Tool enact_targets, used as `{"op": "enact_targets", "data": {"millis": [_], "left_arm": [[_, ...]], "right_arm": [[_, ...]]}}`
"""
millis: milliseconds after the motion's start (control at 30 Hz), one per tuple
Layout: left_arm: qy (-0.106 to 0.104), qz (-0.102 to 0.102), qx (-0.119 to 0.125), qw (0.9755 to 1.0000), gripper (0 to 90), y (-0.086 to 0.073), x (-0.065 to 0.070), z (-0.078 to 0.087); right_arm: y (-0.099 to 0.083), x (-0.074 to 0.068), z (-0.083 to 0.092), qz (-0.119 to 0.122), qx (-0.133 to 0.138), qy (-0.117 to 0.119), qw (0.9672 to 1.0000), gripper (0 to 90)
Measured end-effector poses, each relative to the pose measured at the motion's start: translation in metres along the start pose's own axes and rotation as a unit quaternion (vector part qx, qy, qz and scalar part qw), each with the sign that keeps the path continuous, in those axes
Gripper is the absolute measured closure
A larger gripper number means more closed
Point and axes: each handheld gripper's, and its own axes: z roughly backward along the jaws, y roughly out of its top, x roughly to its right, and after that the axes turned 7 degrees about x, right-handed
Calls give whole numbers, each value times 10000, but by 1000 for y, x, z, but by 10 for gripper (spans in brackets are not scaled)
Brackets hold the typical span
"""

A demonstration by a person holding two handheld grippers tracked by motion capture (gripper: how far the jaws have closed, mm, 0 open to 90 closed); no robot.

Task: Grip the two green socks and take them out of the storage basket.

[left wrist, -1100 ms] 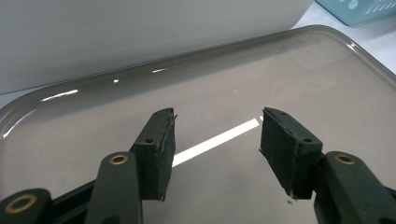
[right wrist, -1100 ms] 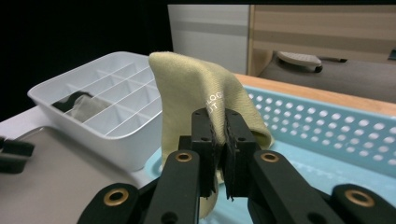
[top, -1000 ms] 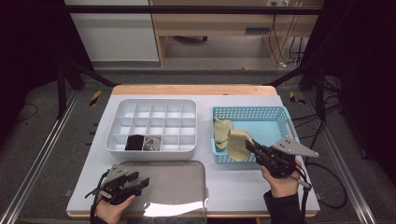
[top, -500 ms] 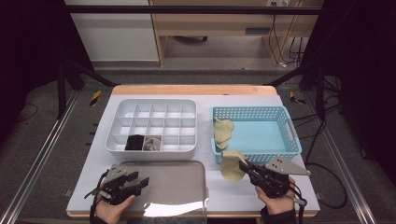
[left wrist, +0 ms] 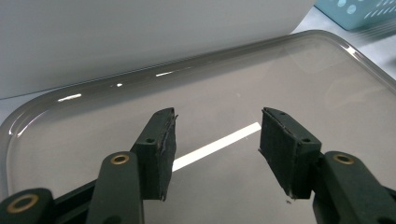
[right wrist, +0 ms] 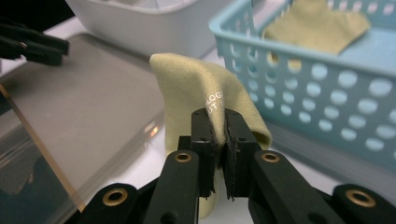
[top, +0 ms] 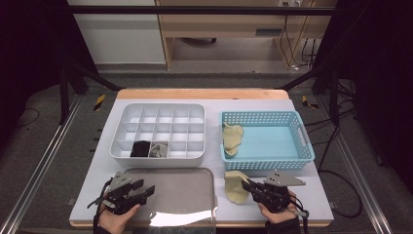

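- A pale yellow sock is pinched between the closed jaws of the right gripper, at about five o'clock on the table, just in front of the blue basket.
- In the right gripper view the sock is seen clamped by a fold of its edge only, the rest standing up and draping loose above the pads.
- The left gripper is held open with nothing between its jaws, at about seven o'clock, over the near left part of the clear tray; the bare tray surface is seen between the pads.
- A second yellow sock is left in the basket, against its left wall.
- Two small items are seen in the front row of the white divided box, at about eleven o'clock from the tray.
- Risks, as judged from here:
 - The thin pinch may be lost if the sock is dragged over the tray's raised rim, and the sock may be dropped on the table between tray and basket.
 - The hanging end may be caught on the basket's perforated wall, being just beside it.
 - If folding on the tray is intended, the sock may be laid down bunched, since only one edge is controlled.
 - The light tray may be nudged by the left gripper.
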Motion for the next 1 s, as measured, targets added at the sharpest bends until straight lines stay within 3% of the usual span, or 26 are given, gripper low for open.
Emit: {"op": "enact_targets", "data": {"millis": [233,400,600,1000], "left_arm": [[34,-7,11,10000,445,0,0,0],[24,-11,6,10000,444,0,0,0],[17,-15,15,10000,444,0,0,1],[12,-4,4,10000,443,0,-1,0]], "right_arm": [[-16,11,-15,-151,-424,-86,9989,823],[-24,11,-24,0,-593,-209,9980,761],[-20,8,-22,80,-421,-303,9986,603],[-2,7,-2,165,56,-514,9985,528]]}}
